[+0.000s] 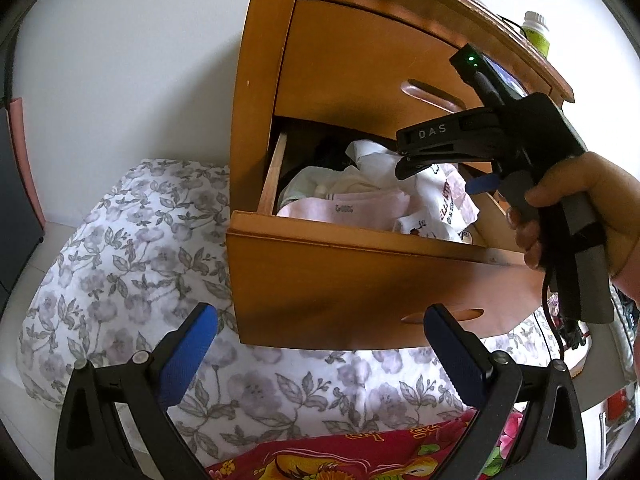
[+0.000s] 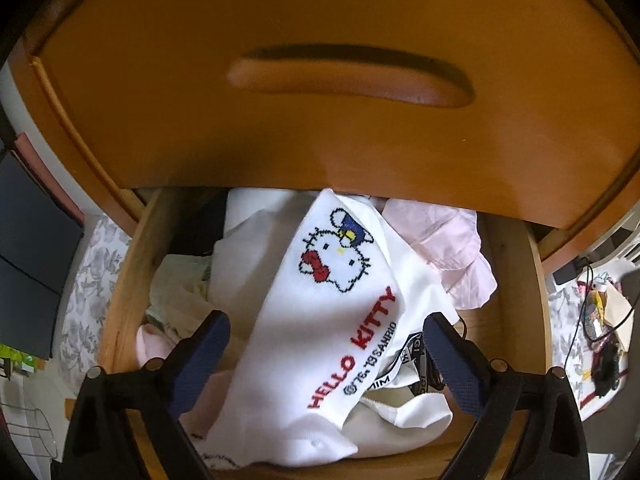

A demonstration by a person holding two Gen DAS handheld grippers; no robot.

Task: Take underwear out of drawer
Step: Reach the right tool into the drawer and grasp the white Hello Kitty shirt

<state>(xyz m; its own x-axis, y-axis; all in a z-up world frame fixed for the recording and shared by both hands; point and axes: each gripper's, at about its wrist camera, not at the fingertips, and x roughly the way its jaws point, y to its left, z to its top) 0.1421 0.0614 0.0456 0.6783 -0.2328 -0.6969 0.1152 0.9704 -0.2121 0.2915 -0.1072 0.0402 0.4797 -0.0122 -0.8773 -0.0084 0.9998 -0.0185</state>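
Plainly, "HELLO KITTY" marks the white garment [image 2: 320,320] between the wide-open, empty right hand-held gripper [image 2: 326,344].

The open lower drawer [image 1: 360,276] of a wooden nightstand [image 1: 264,80] holds a loose heap of clothes. On top lies a white Hello Kitty garment [image 2: 320,320], set slantwise across the pile, with a pink cloth [image 2: 452,252] beside it toward the back right and a pale green piece [image 2: 180,280] at the left. A green bottle [image 1: 538,34] stands on the nightstand's top. Below the drawer spreads a bed's floral sheet [image 1: 132,256], with a red patterned cloth [image 1: 360,456] lying on it.
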